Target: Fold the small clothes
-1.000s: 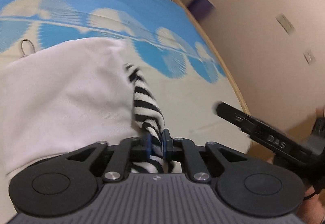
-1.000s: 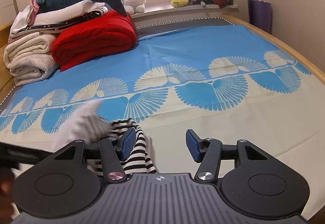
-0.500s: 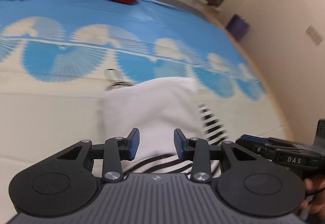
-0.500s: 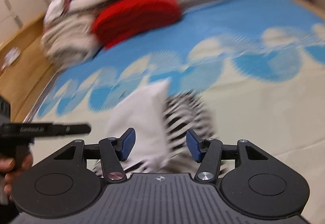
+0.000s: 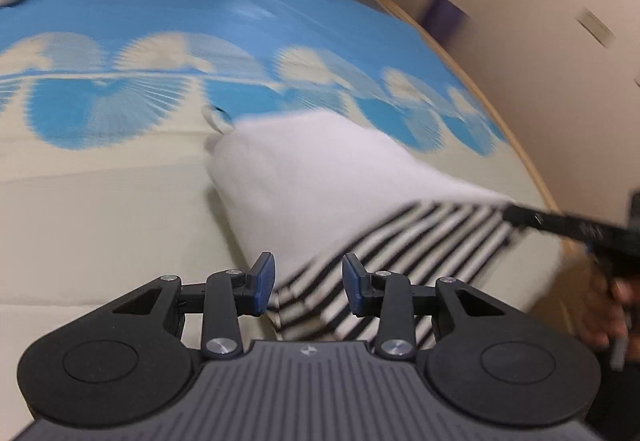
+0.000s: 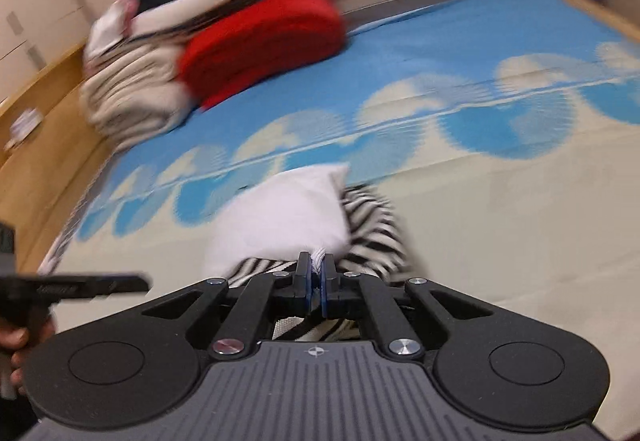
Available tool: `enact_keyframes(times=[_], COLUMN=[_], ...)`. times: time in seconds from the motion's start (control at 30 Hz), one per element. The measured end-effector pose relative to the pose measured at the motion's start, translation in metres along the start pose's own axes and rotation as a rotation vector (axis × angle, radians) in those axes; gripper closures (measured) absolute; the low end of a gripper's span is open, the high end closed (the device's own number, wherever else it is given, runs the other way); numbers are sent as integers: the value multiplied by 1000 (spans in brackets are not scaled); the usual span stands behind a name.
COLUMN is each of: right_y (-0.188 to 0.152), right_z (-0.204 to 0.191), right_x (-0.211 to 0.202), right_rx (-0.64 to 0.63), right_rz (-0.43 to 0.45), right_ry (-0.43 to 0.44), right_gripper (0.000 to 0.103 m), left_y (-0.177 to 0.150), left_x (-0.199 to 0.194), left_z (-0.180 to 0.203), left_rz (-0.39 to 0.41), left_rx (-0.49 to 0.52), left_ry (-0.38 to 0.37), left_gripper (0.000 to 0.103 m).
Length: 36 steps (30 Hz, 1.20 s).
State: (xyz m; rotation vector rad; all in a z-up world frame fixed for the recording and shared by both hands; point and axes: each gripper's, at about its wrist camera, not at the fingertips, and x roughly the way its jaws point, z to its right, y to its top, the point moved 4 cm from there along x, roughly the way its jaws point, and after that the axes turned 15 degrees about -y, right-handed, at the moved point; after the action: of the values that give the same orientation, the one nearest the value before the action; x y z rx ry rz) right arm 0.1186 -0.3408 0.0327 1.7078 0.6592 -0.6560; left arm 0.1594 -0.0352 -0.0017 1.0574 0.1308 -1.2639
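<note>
Judging by the garment (image 5: 320, 201) lying on the bed (image 5: 100, 225), its white part over the stripes, folding looks partly done. The right tool (image 6: 316, 277) is clamped on its striped edge; the left tool (image 5: 308, 283) hangs open, empty.

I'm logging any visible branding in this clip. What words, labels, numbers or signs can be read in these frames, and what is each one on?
Nothing is readable.
Side of the right gripper, seen from the left wrist view: printed marking, too blurred to read.
Side of the left gripper, seen from the right wrist view: pale lettering, too blurred to read.
Each gripper body carries a small round emblem, a symbol and not text.
</note>
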Motion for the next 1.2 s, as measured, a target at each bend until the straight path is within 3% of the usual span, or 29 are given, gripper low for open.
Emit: enact_keyframes(times=[0.07,0.2,0.23,0.3,0.37,0.57,0.63,0.77,0.87,0.97,1.03,1.2], right_y=[-3,-25,-31,-40,-47,-78,-82,-74,-52,-29,-23,-27], right_z=[26,43,44,45,45,27,24,27,36,48,51,31], right_x=[-4,8,11,24,39,73,78,78,63,48,50,79], right_rx=[40,-76,-112,-162,-190,-353,-362,-294,-185,-41,2,-15], right_rz=[-27,-127,-147,-186,-242,-379,-394,-390,-282,-136,-96,-172], right_ry=[-20,-83,-100,-142,-189,-242,-241,-202,-169,-135,-147,-136], right_gripper=[100,100,100,100,100,100,100,97,82,51,47,44], left_y=[-4,-16,-22,-39,-49,-41,-33,-4,11,20,22,14], left_x=[16,57,68,97,113,109,98,76,65,64,69,91], left_z=[15,36,37,31,23,8,7,-11,-37,-70,-84,-115], left_rz=[-43,-160,-201,-319,-387,-374,-341,-183,-71,17,43,81], left_rx=[53,134,149,205,198,79,51,-53,-194,-357,-428,-579], left_ry=[-32,-77,-67,22,60,1,-27,-22,4,5,-13,-99], left_gripper=[63,61,61,58,58,57,56,42,28,20,20,19])
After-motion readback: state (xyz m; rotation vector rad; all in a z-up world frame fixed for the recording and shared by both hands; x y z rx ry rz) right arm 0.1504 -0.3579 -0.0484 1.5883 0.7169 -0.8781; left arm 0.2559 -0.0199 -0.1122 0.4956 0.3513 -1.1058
